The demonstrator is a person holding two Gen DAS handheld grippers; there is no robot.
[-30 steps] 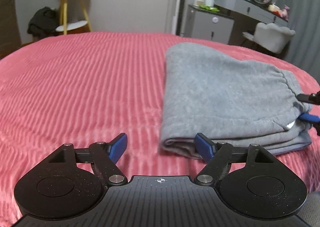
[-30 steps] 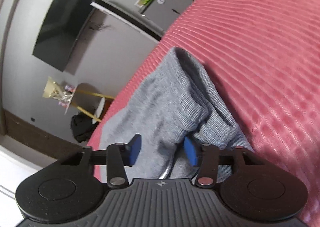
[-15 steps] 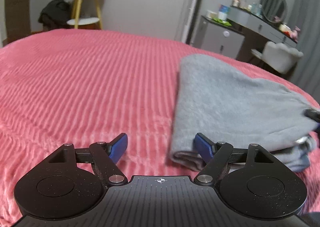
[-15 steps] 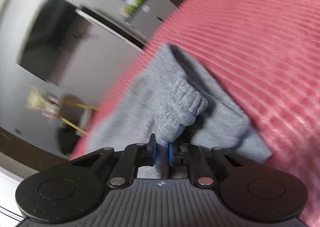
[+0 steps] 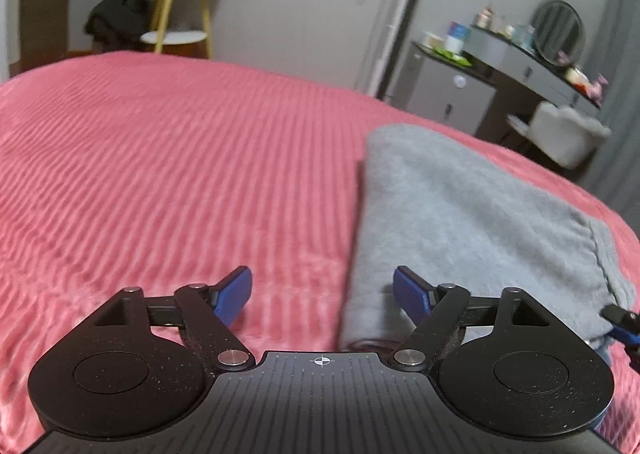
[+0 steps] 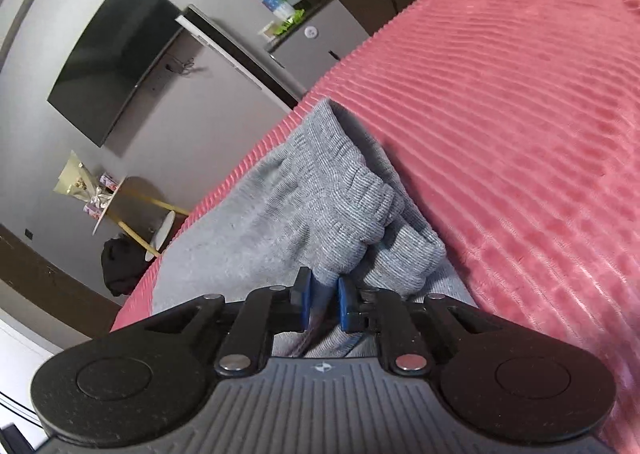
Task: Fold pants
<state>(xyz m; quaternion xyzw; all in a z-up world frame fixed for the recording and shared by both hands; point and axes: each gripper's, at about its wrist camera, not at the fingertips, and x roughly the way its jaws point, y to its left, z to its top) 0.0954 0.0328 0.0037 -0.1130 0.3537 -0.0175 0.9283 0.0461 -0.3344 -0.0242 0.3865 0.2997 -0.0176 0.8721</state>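
At the far left lies the bare pink ribbed plush bedspread (image 5: 168, 174), running back to a wall where a yellow-legged side table (image 5: 180, 2) stands. Low in the left wrist view, the left gripper (image 5: 322, 292) hovers with its blue-padded jaws spread wide; they have just been opening a little further, and nothing is between them. The left pad hangs over bare bedspread and the right pad over the near folded edge of the grey fleece sweatpants (image 5: 460, 214), without pressing on them. The pants lie on the right part of the bed, already doubled into a thick oblong bundle, fold line toward the middle of the bed, ribbed cuffs or waistband end toward the right.

Further right, the right gripper (image 6: 323, 300) is pinched tight on a bunched ribbed hem of the pants; its jaws have just been closing and the knit cloth is plainly squeezed between the pads. Its tip also peeks in at the right edge of the left view.

Judging by this, one end is secured and the matching corner is still to be taken, ahead of another fold. The next move likely calls for the left gripper to slide forward so all layers at the near edge enter its jaws, close firmly, and only then lift together with the right, keeping the stack aligned so the layers do not slip apart
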